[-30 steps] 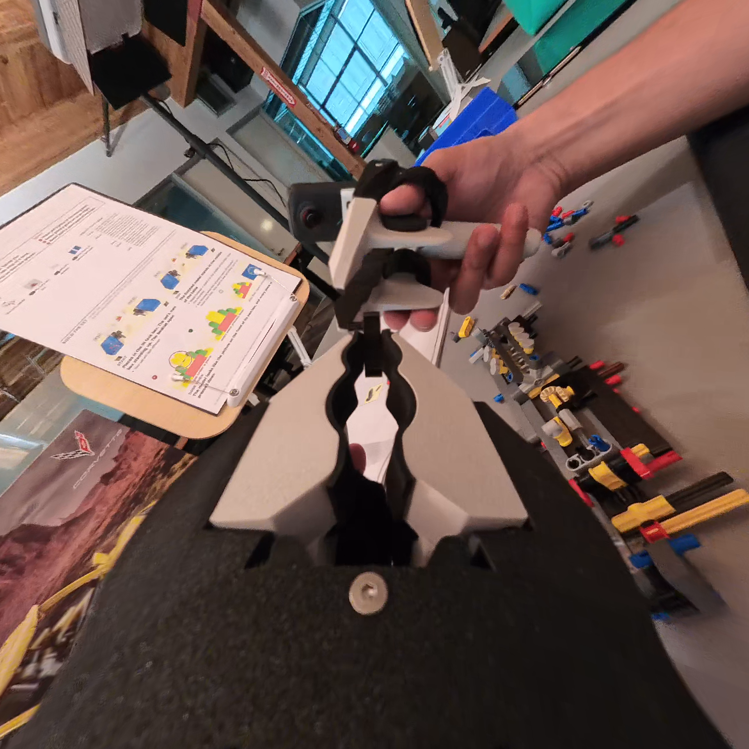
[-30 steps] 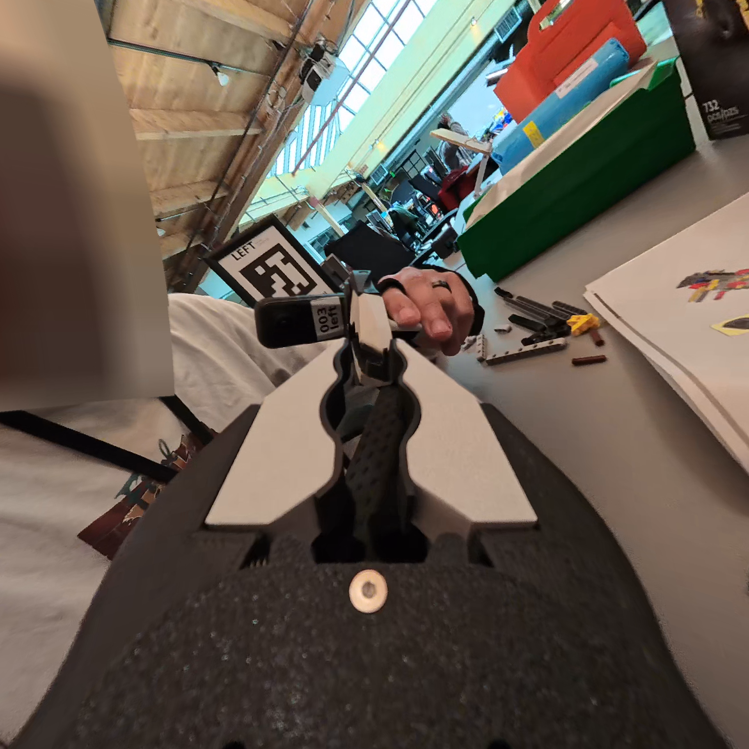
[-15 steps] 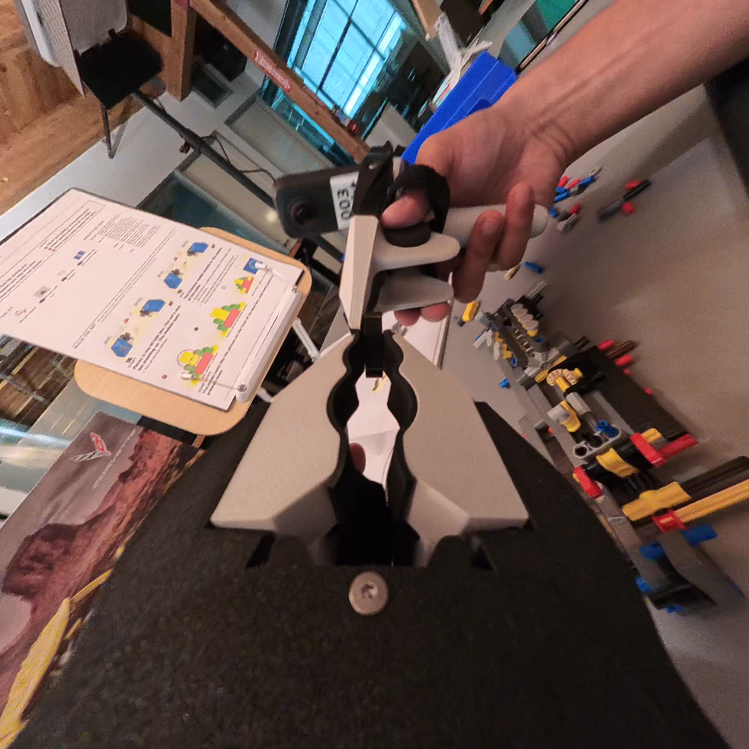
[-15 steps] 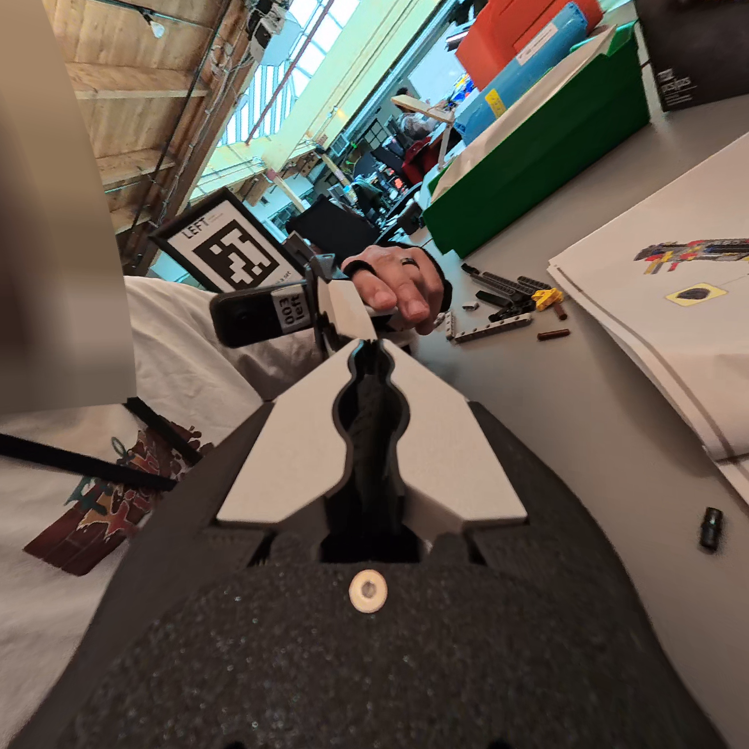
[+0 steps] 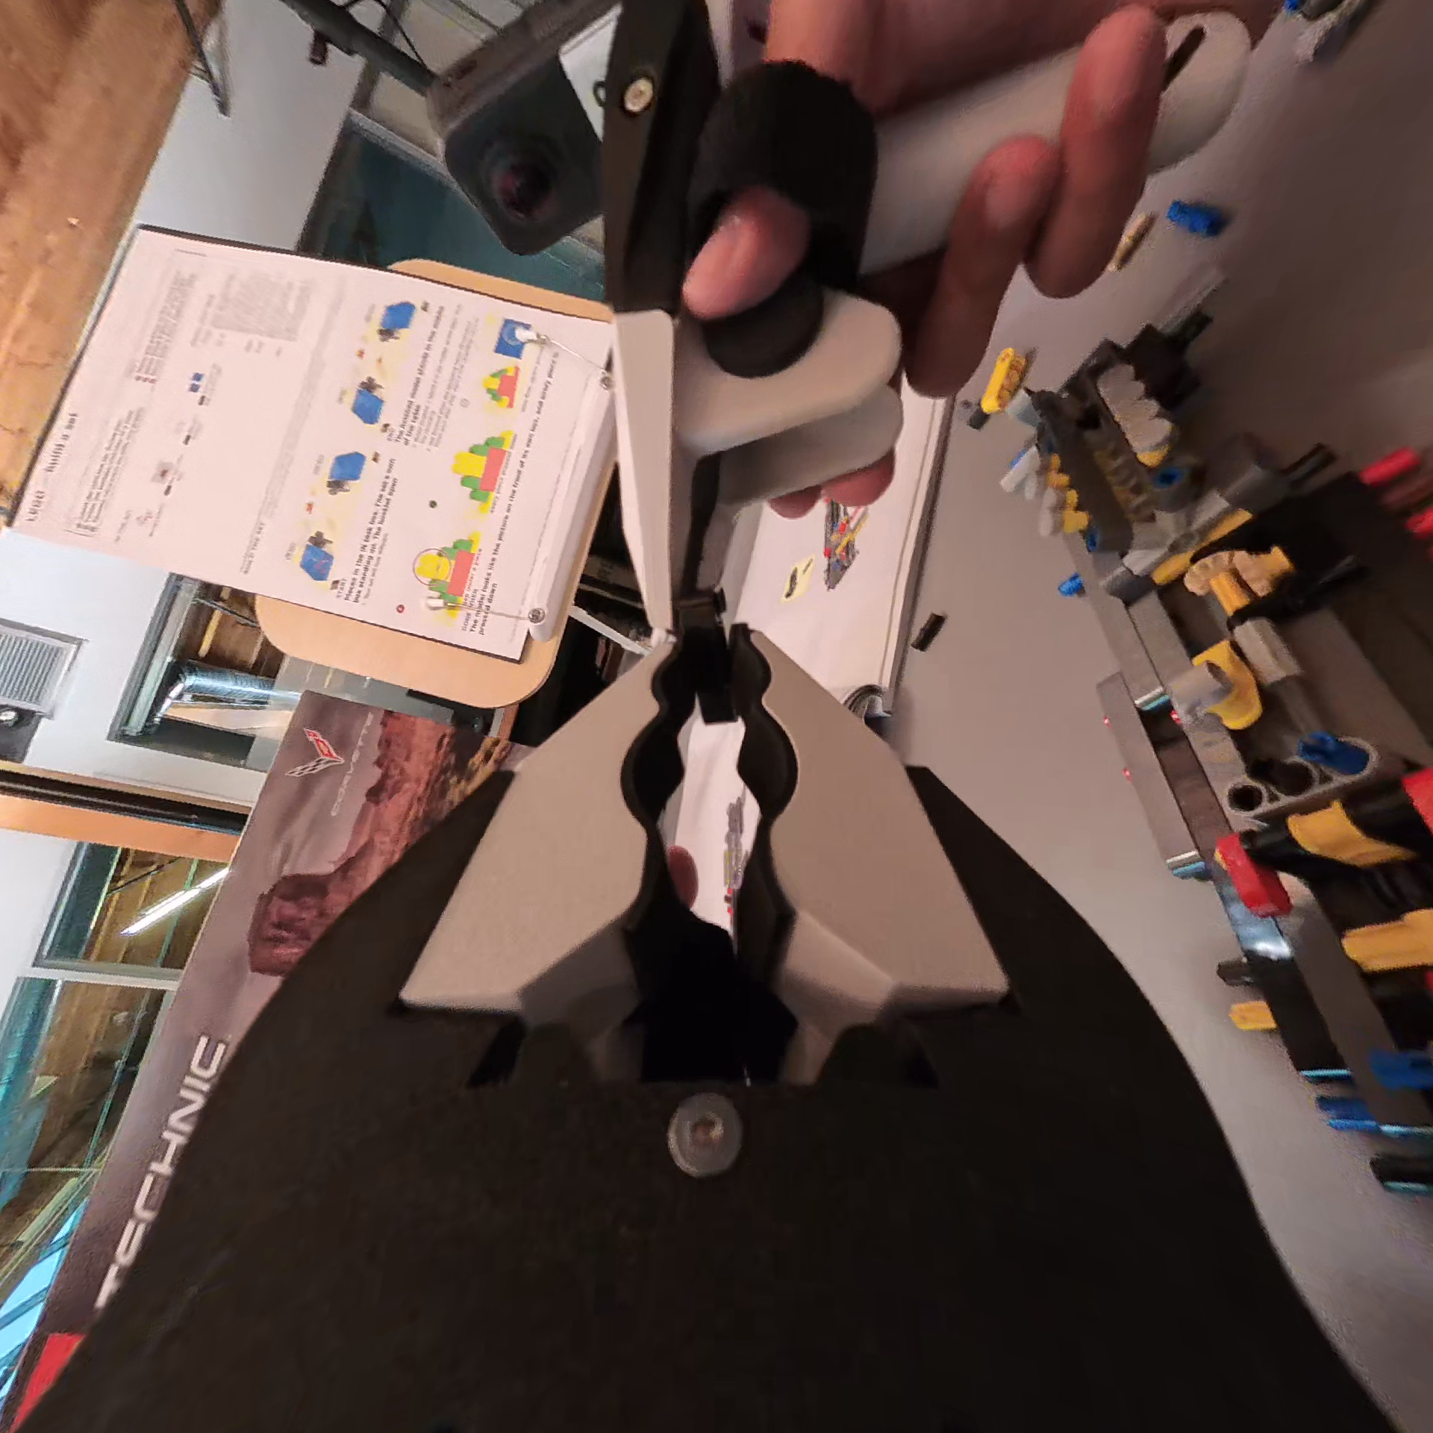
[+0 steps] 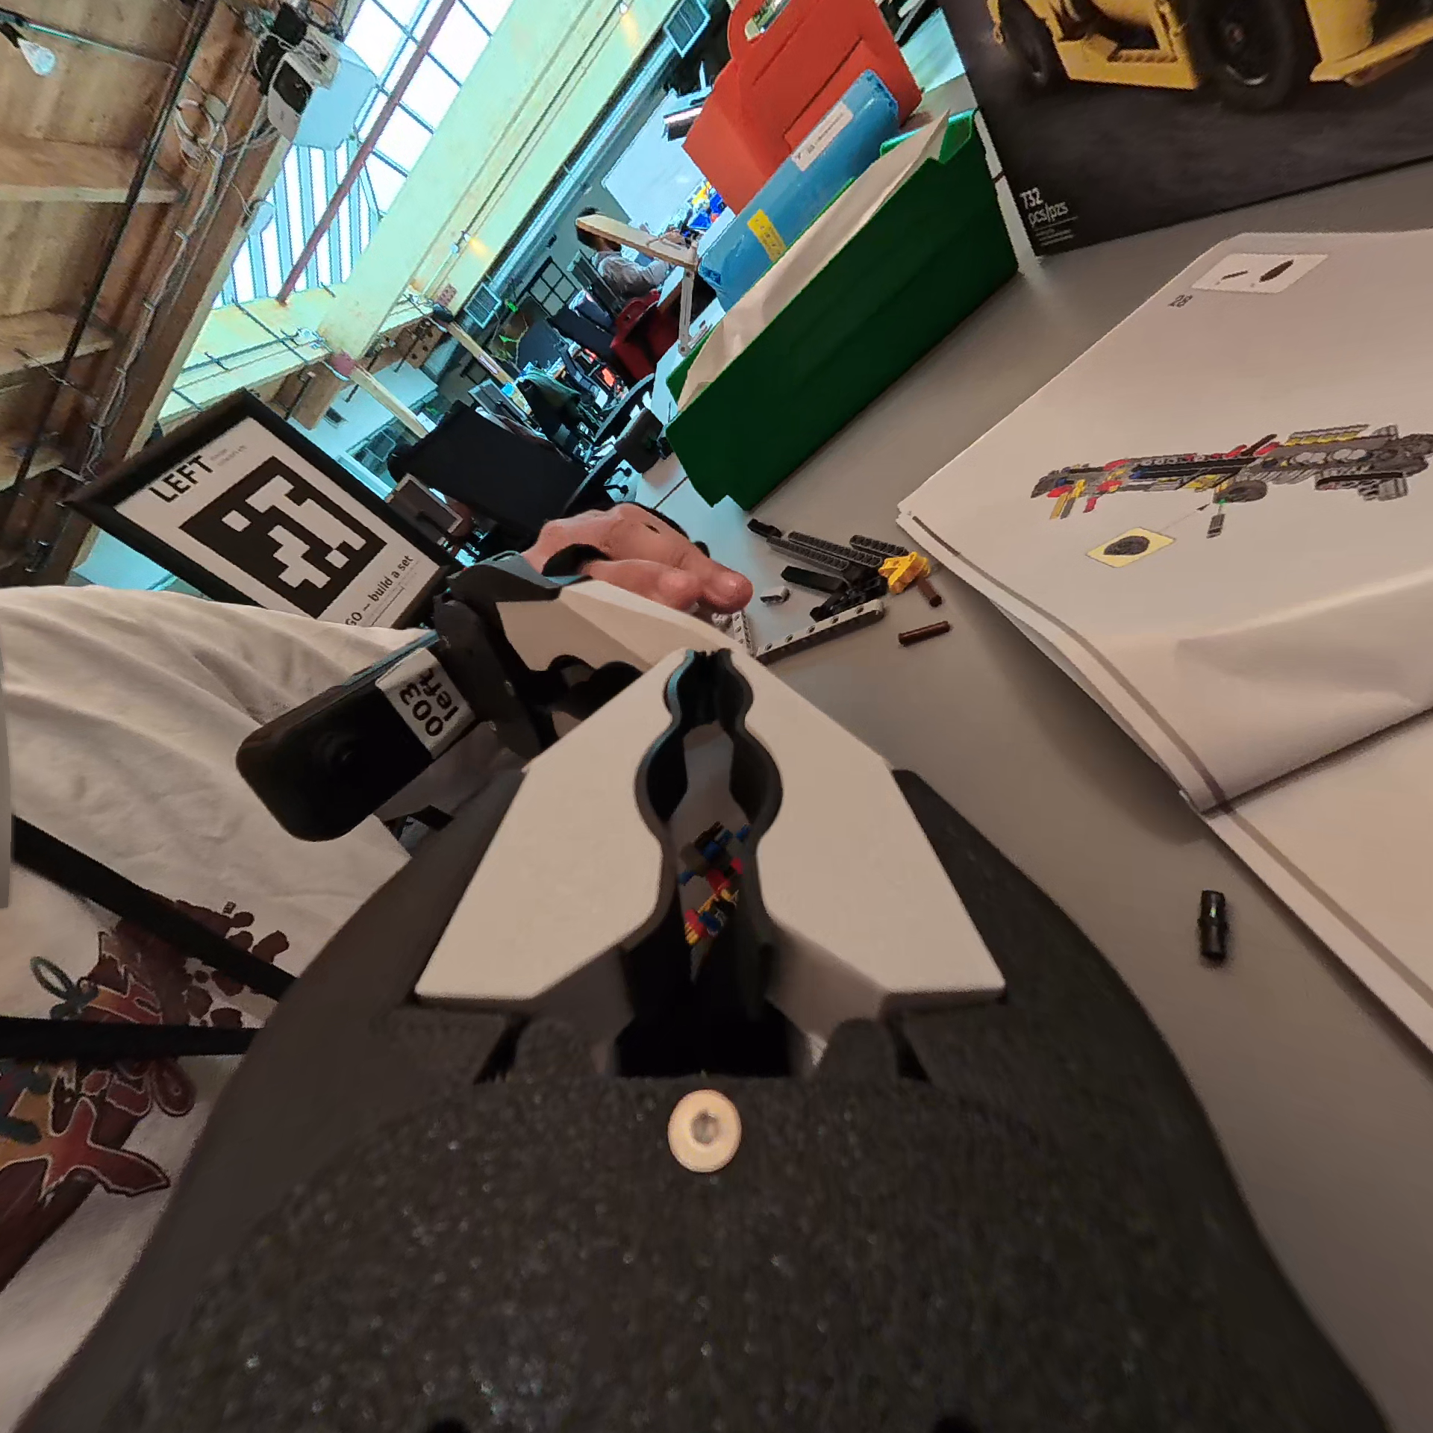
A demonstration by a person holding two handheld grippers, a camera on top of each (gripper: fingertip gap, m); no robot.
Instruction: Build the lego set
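My left gripper (image 5: 707, 650) is shut on a small black lego piece (image 5: 712, 690) that sticks out between its tips. My right gripper (image 5: 676, 620), held by a hand, comes down from above and its tips meet the upper end of that piece. In the right wrist view my right gripper (image 6: 709, 659) has its jaws pinched together at the tip, with the left gripper (image 6: 620, 620) coming in from the left. The partly built lego model (image 5: 1241, 698) lies on the grey table at the right.
An open instruction booklet (image 6: 1163, 543) lies on the table, with a loose black pin (image 6: 1212, 923) beside it. Loose black beams (image 6: 845, 574) lie farther back. A green bin (image 6: 853, 372), the lego box (image 6: 1241, 116) and a clipboard with a sheet (image 5: 349, 450) stand around. Only a small space, under 4 cm, lies between the two pairs of fingers. The loose black pin (image 6: 1212, 923) sits 12 cm or so from the ends of my left fingers. Look for it in the left wrist view (image 5: 929, 637) too.
The two grippers have come closer, tip to tip. The right gripper's jaws have closed and it has tilted over the black piece in the left gripper.
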